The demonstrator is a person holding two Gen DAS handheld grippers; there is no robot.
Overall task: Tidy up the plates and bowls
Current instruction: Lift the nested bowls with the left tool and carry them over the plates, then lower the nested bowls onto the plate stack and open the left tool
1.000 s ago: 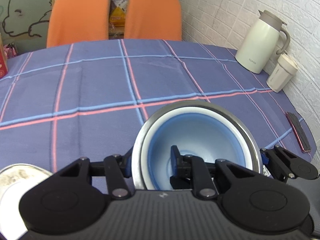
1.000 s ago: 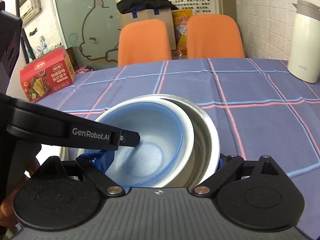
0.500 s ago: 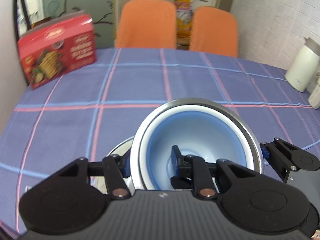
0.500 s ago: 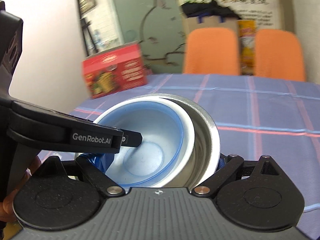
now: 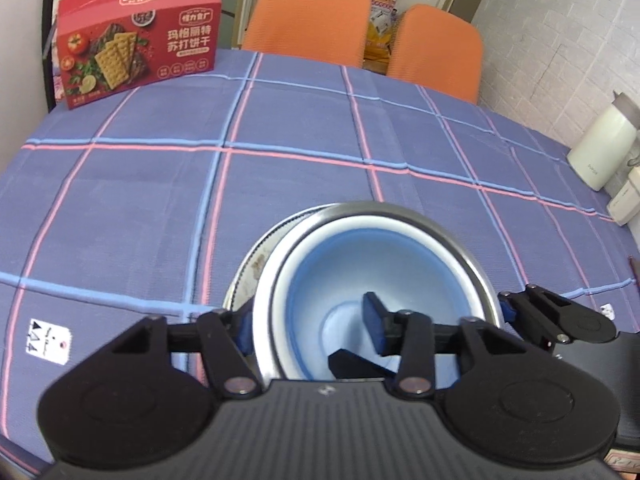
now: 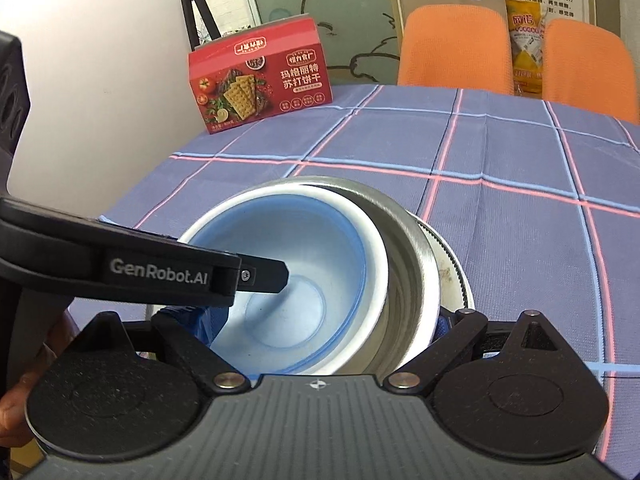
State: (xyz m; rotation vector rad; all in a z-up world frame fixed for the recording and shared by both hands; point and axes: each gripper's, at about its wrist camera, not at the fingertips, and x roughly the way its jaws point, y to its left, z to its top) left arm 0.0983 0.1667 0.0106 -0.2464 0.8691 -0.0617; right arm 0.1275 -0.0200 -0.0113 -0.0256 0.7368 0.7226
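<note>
While the red cracker box [image 5: 138,34] stands at the far left edge of the checked tablecloth [image 5: 132,208], the left gripper [image 5: 308,330] sits low over the near side, its two fingers closed on the left wall of the nested bowls: one blue pad presses outside the steel rim, the other fingertip [image 5: 374,322] reaches inside. The blue bowl [image 5: 376,276] lies within a white bowl [image 5: 280,280], and both sit inside the steel bowl [image 5: 404,210]. This stack hangs over or rests on a steel plate [image 5: 250,268], whose stained rim peeks out on the left; contact cannot be told. To the right, the right gripper [image 6: 320,326] spans the whole stack [image 6: 404,264] from the near side, its fingers spread wide with a pad against either flank of the steel bowl. Farther right and behind the table stand two orange chairs [image 5: 308,12], and at the far right edge a cream jug [image 5: 602,146] stands against the white brick wall [image 5: 560,40].
</note>
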